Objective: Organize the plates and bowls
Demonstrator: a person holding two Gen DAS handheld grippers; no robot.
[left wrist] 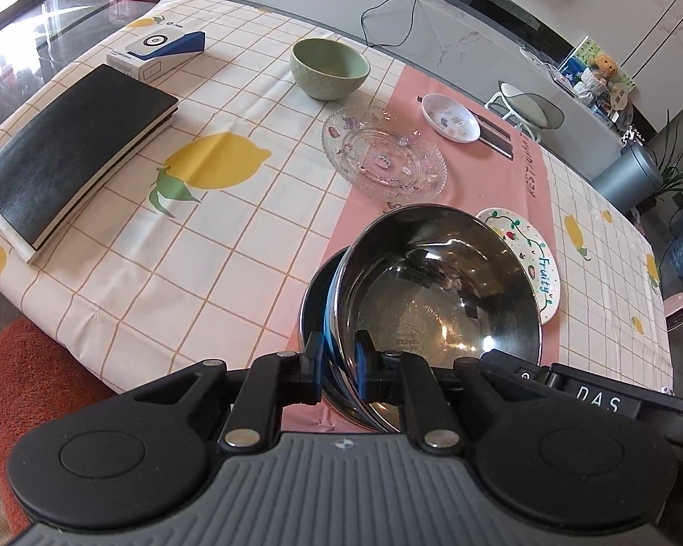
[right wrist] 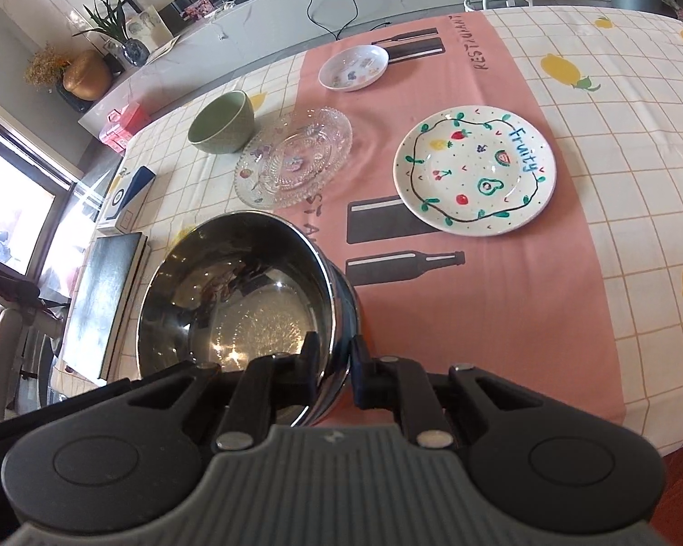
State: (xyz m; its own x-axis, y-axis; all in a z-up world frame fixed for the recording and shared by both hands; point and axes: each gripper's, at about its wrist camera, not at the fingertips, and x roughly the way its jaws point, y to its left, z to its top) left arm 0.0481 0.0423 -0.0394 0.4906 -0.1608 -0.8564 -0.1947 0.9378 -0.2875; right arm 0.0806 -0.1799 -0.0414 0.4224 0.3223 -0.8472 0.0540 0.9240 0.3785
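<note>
A: What's nearest in the two wrist views?

B: A steel bowl (left wrist: pixel 437 291), polished like a mirror inside, with a thin rolled rim and a dark outer wall that shows a blue streak. It is tilted, held over the pink runner (left wrist: pixel 369 209) at the near end of the table.

A: Who has it?

B: Both. The left gripper (left wrist: pixel 339 366) is clenched on the rim, one pad outside the wall and one inside. The right gripper (right wrist: pixel 334 366) pinches the rim at another spot in the same way.

A: And the steel bowl from the right wrist?

B: There the steel bowl (right wrist: pixel 232 291) fills the lower left, its floor bright with glints and blurred reflections.

A: What lies past it?

B: Just beyond, a white plate (right wrist: pixel 474 170) painted with small fruits, a green vine ring and the word "Fruity" in blue, flat on the runner. Beside that, a clear glass plate (left wrist: pixel 384 151) with a beaded edge and little coloured motifs. Further off, a pale green bowl (left wrist: pixel 330 68) upright on the lemon-print tablecloth (left wrist: pixel 196 245), and a small white dish (left wrist: pixel 450 117) with tiny pictures inside.

A: Anything to the side?

B: A black book (left wrist: pixel 73 150) and a blue and white box (left wrist: pixel 157 52) well left of the dishes
</note>
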